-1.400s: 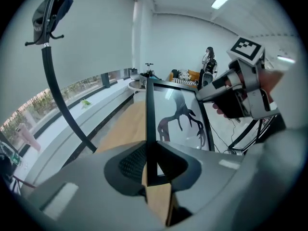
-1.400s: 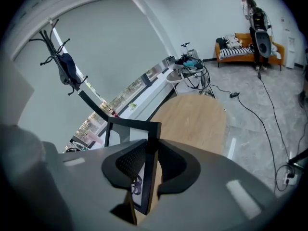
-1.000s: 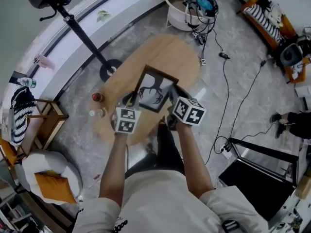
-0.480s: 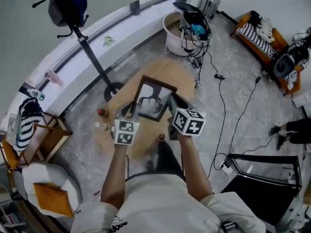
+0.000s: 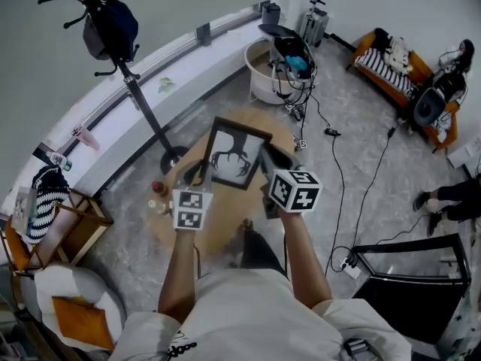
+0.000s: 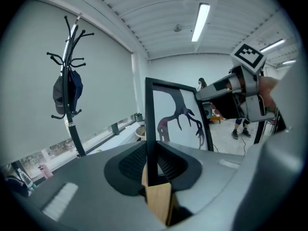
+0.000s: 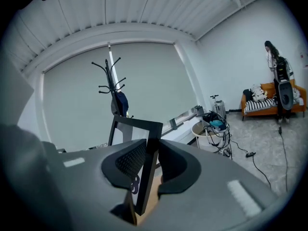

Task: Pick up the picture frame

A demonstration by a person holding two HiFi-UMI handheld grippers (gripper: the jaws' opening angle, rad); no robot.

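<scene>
black picture frame (image 5: 239, 155) is off the worktop (image 5: 225, 213), upright above its middle and clear of the wood. left hand-held gripper (image 6: 152, 163) pinches one side rail, right hand-held gripper (image 7: 147, 160) pinches the opposite rail. in both gripper views the thin moulding sits between the ribbed pads, with the pads pressed on it.

my read: the lift is basically done, what's left is holding it stable.
- move both hands at one rate so the frame doesn't rack.
- don't roll one wrist against the other, that twists the corners.
- hold the squeeze constant, no pulling apart.
- the grip is only on a narrow rim, so go slow, no swinging.
- stay over the worktop's middle, away from the small bottles (image 5: 156, 194) at its left edge.

writing: none readable.
- the frame shows a dark antlered-deer silhouette, no caption.
- the marker cubes (image 5: 294, 190) carry black-and-white square codes only.
- no brand visible.
</scene>
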